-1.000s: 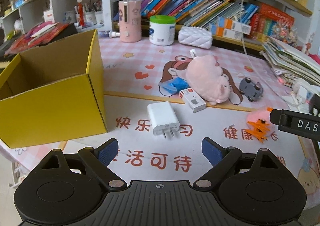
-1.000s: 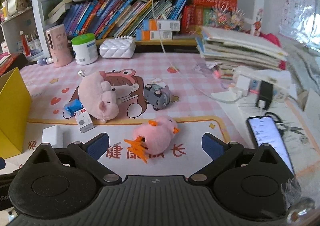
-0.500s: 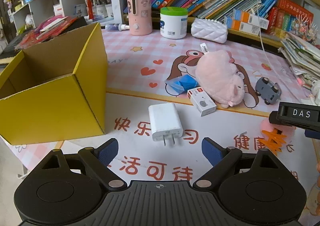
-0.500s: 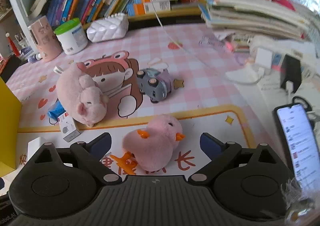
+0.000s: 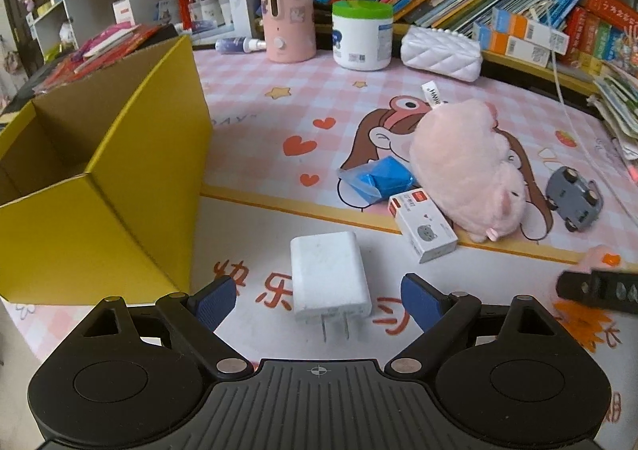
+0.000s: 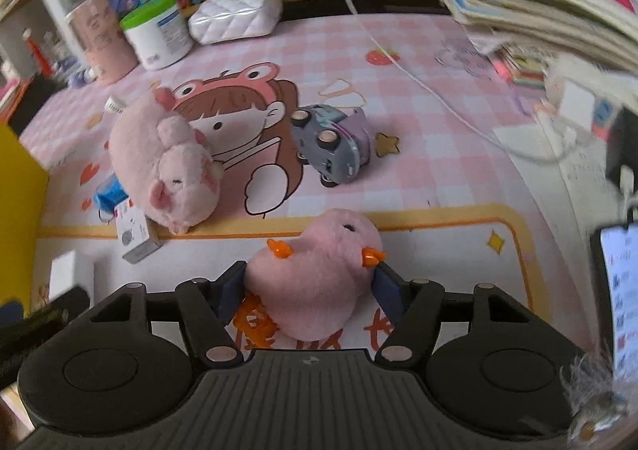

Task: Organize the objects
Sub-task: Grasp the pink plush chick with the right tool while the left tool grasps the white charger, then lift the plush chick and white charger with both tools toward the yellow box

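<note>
My left gripper point(image 5: 317, 300) is open, with a white plug charger point(image 5: 327, 276) lying on the mat between its fingers. An open yellow cardboard box point(image 5: 99, 186) stands to its left. My right gripper point(image 6: 311, 290) has its blue pads against both sides of a pink plush duck point(image 6: 319, 274) that rests on the mat. A pink plush pig point(image 6: 167, 166), a small white carton point(image 6: 133, 236), a blue packet point(image 5: 379, 178) and a grey toy car point(image 6: 331, 147) lie further out.
A pink holder point(image 5: 285, 15), a green-lidded tub point(image 5: 361, 35) and a white quilted pouch point(image 5: 440, 53) stand at the back before shelves of books. A phone point(image 6: 618, 282), a white cable point(image 6: 430, 91) and stacked magazines point(image 6: 538, 7) are on the right.
My right gripper has moved forward and down around the pink duck and its fingers have closed in on it. My left gripper has moved closer over the white charger.
</note>
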A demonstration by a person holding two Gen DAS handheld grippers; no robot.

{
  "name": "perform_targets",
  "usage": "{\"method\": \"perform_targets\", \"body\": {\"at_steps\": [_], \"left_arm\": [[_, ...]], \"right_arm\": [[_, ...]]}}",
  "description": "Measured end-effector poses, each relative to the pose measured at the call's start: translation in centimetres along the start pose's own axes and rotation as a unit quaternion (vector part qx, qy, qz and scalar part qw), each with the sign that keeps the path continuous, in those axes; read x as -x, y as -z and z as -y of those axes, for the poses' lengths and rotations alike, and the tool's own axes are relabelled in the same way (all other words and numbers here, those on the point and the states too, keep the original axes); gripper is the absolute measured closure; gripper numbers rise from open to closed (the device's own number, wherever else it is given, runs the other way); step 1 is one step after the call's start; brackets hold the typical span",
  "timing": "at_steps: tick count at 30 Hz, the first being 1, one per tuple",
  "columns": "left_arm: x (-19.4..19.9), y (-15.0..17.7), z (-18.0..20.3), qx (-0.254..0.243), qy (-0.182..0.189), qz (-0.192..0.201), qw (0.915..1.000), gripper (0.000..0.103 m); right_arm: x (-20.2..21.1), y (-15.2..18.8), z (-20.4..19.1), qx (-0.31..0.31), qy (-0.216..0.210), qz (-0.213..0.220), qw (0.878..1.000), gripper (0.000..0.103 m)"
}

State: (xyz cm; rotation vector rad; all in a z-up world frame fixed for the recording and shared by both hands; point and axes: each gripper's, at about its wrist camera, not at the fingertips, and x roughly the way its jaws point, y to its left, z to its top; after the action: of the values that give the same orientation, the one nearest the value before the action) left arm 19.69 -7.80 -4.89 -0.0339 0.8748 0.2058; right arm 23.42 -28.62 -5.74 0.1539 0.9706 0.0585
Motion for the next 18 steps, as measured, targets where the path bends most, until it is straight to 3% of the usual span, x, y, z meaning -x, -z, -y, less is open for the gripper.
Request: {"method": "perform_targets", "body": {"at_steps": [5, 11, 14, 15, 18], "left_arm": [[-1.6, -0.5, 0.5, 0.009, -0.003, -0.015, 0.9998, 0.012], [-2.6, -0.5, 0.8, 0.005, -0.002, -0.025, 0.9997, 0.027], [-2.4, -0.5, 1.2, -0.004, 0.011, -0.019, 0.9998, 0.047], [-2.3, -0.4, 1.3, -0.009, 0.012, -0.016, 0.9998, 0.06], [-2.1, -0.4, 1.4, -0.014, 0.021, -0.018, 0.9995, 0.062]], "right_arm": [[1.3, -0.5, 0.0, 0.023, -0.019, 0.032, 0.999, 0.039], [2.6, -0.7, -0.1, 0.039, -0.029, 0.059, 0.997, 0.039], [2.7, -0.7, -0.3, 0.049, -0.028, 0.06, 0.997, 0.039], [2.7, -0.6, -0.4, 0.052, -0.027, 0.059, 0.997, 0.039], [2.9, -0.5, -0.8, 0.058, -0.03, 0.061, 0.996, 0.039]]}}
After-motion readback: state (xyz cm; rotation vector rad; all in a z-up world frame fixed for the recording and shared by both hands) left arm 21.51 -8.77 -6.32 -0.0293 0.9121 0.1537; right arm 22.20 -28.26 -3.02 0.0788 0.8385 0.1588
